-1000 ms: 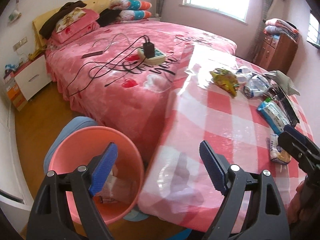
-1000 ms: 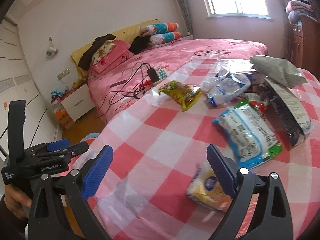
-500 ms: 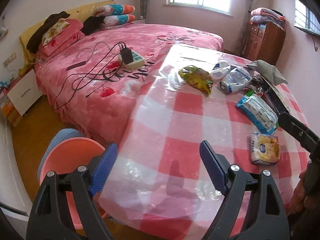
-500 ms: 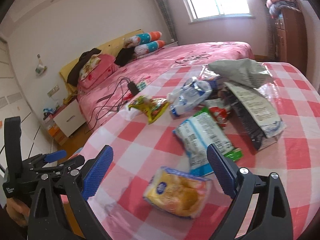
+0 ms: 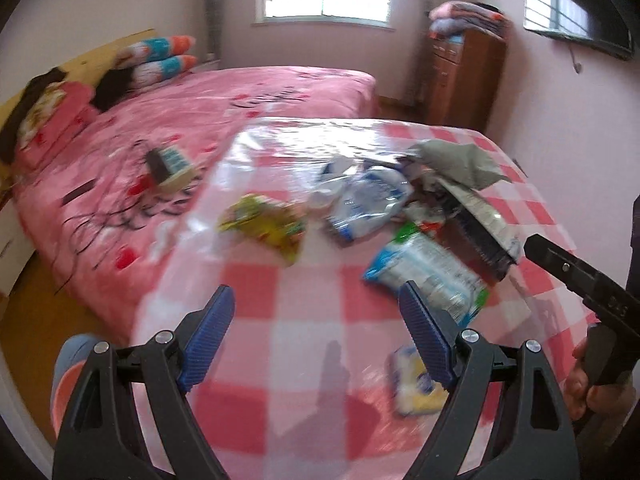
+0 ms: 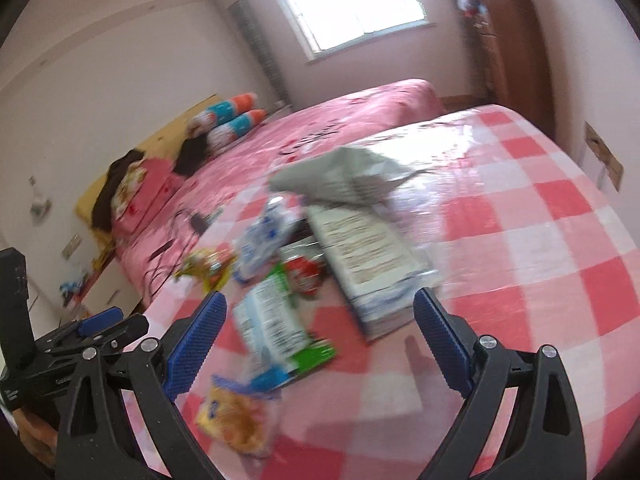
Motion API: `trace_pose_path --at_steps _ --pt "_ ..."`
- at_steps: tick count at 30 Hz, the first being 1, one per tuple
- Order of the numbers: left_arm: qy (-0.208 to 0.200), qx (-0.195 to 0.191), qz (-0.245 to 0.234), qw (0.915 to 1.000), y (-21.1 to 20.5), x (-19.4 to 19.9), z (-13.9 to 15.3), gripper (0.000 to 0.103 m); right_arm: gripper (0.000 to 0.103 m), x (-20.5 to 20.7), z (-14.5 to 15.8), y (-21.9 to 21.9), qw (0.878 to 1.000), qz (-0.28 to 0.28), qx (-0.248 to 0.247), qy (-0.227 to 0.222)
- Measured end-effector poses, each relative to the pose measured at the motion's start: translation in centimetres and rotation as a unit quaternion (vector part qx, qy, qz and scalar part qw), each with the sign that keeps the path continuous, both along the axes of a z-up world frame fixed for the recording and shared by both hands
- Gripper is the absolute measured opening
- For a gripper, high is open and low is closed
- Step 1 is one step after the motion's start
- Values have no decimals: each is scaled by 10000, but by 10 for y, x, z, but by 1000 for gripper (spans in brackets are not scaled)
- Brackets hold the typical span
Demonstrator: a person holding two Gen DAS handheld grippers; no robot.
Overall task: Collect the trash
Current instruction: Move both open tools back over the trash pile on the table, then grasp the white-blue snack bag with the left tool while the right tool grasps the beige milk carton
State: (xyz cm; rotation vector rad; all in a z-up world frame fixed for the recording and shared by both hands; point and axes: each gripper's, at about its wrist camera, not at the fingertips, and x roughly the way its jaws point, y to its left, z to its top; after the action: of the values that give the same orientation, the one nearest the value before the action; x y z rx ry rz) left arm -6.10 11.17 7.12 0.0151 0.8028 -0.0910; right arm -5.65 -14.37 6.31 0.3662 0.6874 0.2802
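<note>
Step in hand: approach. The checked surface (image 6: 560, 240) carries the trash pile (image 6: 320, 248) at frame centre. Both tools, left (image 5: 316, 336) and right (image 6: 318, 340), released and empty. Next: lower onto the yellow packet (image 6: 234, 420), lower left

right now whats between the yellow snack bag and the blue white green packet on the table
In the left wrist view, only bare checked tablecloth separates the yellow snack bag from the blue white green packet.
</note>
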Motion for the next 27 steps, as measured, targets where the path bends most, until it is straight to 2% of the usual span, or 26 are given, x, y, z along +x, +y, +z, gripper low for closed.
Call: trace_pose_path --at_steps 3,6,10,12,19,27 --pt "170 -95 -229 9995 -14 18 -6 85 94 10 -5 -18 9997 -178 80 118" --pt "441 -442 -414 9972 -25 31 -14 85 94 17 -11 -27 9994 -236 124 216" --pt "914 -1105 -264 9893 -36 41 -29 85 94 24 -18 -33 9992 -207 84 321" --pt "996 -1216 -169 9874 -42 44 -34 85 94 28 -19 -34 9991 -166 113 367" --pt "1111 -1169 185 9867 -64 56 -47 85 93 42 -25 -27 9987 84 52 498" --pt "1151 -848 476 9886 -72 64 -51 84 93 52 -34 -28 9966 276 286 723"
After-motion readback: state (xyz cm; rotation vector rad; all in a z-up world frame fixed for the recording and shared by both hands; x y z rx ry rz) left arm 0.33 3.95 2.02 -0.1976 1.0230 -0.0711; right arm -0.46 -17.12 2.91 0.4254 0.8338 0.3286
